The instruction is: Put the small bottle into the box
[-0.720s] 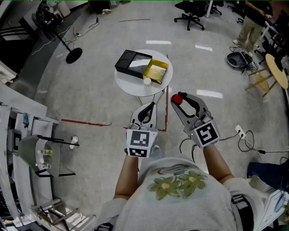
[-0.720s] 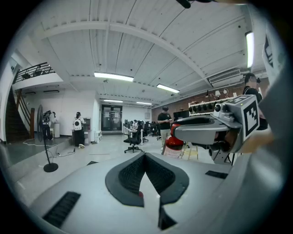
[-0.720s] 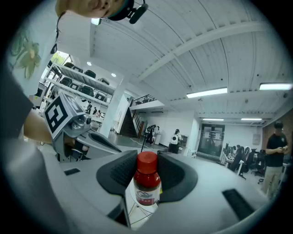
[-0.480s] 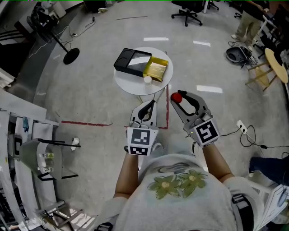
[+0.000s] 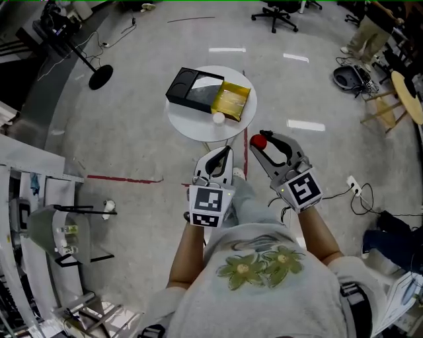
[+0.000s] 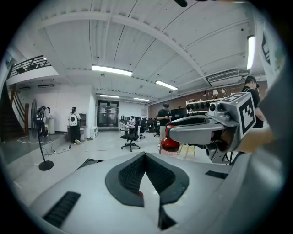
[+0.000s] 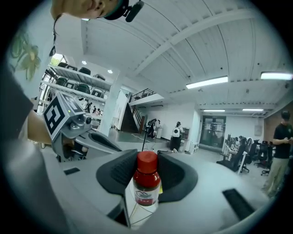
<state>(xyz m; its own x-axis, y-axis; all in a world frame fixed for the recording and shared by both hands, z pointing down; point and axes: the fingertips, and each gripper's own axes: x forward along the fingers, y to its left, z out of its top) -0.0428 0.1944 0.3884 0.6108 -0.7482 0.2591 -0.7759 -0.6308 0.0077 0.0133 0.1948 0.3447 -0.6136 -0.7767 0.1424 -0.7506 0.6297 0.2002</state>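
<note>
The small bottle [image 7: 147, 182], dark red with a red cap, stands upright between my right gripper's [image 7: 147, 170] pads, and the gripper is shut on it. In the head view that right gripper [image 5: 266, 146] is held over the floor, short of the round white table [image 5: 192, 122], with the bottle's cap [image 5: 259, 140] at its tip. On the table lie a black box [image 5: 190, 88], a gold box [image 5: 231, 101] and a small white round object [image 5: 218, 118]. Beside the right one, my left gripper [image 5: 218, 160] is shut and empty [image 6: 145, 161].
A red tape line [image 5: 125, 178] crosses the floor before the table. A black floor stand [image 5: 99, 75] is at far left, metal racks [image 5: 39, 218] at left. An office chair [image 5: 276, 14], wooden furniture [image 5: 396, 99] and floor cables [image 5: 360, 198] are at right.
The view has shifted slightly toward the table and a knee has come forward under the grippers. Both grippers keep their pose, the bottle still in the right one.
</note>
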